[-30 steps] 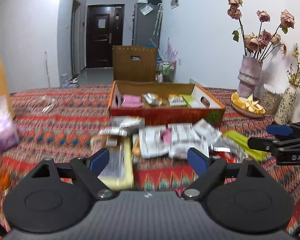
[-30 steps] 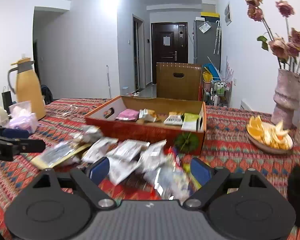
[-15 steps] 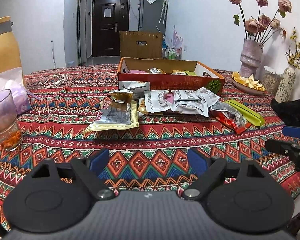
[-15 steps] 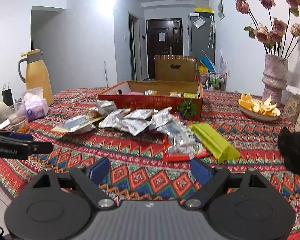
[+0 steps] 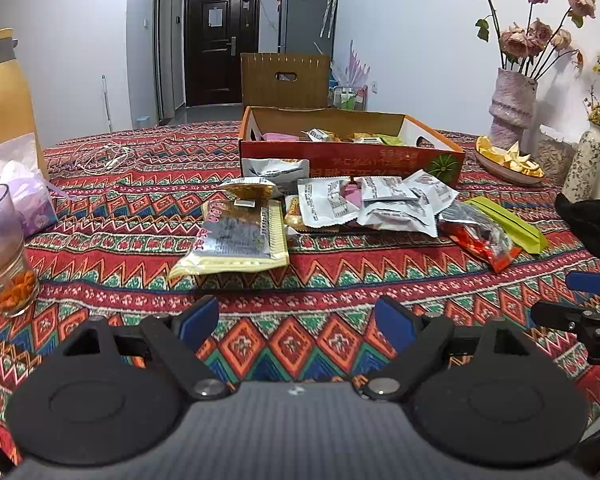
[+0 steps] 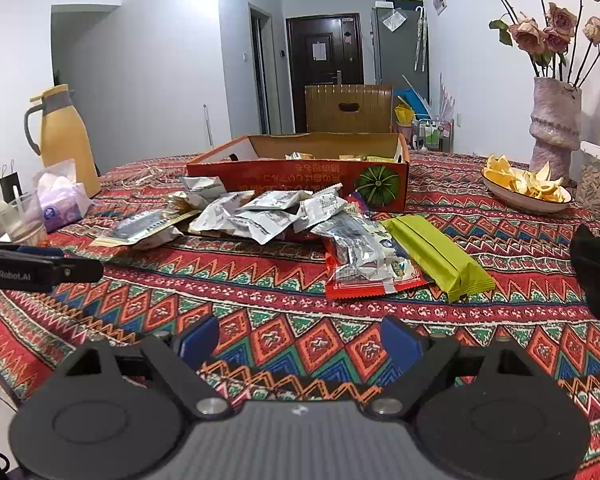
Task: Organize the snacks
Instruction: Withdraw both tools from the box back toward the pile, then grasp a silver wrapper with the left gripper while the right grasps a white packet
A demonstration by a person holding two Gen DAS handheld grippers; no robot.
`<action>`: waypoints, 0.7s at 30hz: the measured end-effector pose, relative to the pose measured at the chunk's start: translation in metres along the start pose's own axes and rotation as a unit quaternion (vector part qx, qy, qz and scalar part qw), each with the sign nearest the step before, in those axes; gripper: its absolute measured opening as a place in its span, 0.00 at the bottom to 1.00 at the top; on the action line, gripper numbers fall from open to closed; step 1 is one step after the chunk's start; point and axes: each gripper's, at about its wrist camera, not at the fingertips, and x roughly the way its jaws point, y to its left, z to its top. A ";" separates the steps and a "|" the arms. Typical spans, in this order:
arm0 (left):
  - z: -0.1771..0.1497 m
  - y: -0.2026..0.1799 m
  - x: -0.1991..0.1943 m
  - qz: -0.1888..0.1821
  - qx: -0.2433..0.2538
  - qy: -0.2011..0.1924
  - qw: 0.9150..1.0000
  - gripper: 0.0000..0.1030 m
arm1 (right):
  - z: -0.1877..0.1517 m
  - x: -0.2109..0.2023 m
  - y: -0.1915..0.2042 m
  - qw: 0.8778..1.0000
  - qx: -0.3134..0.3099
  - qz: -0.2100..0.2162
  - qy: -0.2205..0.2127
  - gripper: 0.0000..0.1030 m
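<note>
A heap of snack packets lies on the patterned tablecloth before an orange cardboard box [image 5: 348, 158] [image 6: 300, 176] that holds a few packets. In the heap are a flat yellow-edged packet [image 5: 236, 236], several silver pouches [image 5: 380, 204] [image 6: 260, 212], a red packet [image 5: 480, 240] [image 6: 364, 264] and a green bar [image 5: 508, 224] [image 6: 440, 256]. My left gripper [image 5: 296, 318] hangs open over bare cloth, short of the yellow-edged packet. My right gripper [image 6: 300, 338] is open too, just short of the red packet, with nothing between its fingers.
A glass [image 5: 2, 252], a tissue pack [image 5: 28, 192] and a yellow jug [image 6: 62, 136] stand at the left. A plate of peels [image 6: 524, 188], a vase of roses [image 6: 556, 128] and a dark object [image 6: 598, 276] sit at the right. A chair back [image 5: 286, 82] rises behind the box.
Both grippers have drawn back from the heap toward the table's near edge and sunk lower. The snacks now lie farther ahead. Both stayed open.
</note>
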 end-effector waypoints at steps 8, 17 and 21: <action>0.023 0.008 0.027 0.015 0.012 -0.006 1.000 0.84 | 0.016 0.030 -0.007 1.000 0.006 0.004 0.002 0.83; 0.048 0.024 0.080 0.026 0.008 0.011 1.000 0.84 | 0.047 0.081 -0.011 1.000 0.002 0.015 0.011 0.78; 0.057 0.034 0.104 0.029 0.008 0.020 0.999 0.84 | 0.064 0.104 -0.005 1.000 -0.010 0.020 0.010 0.76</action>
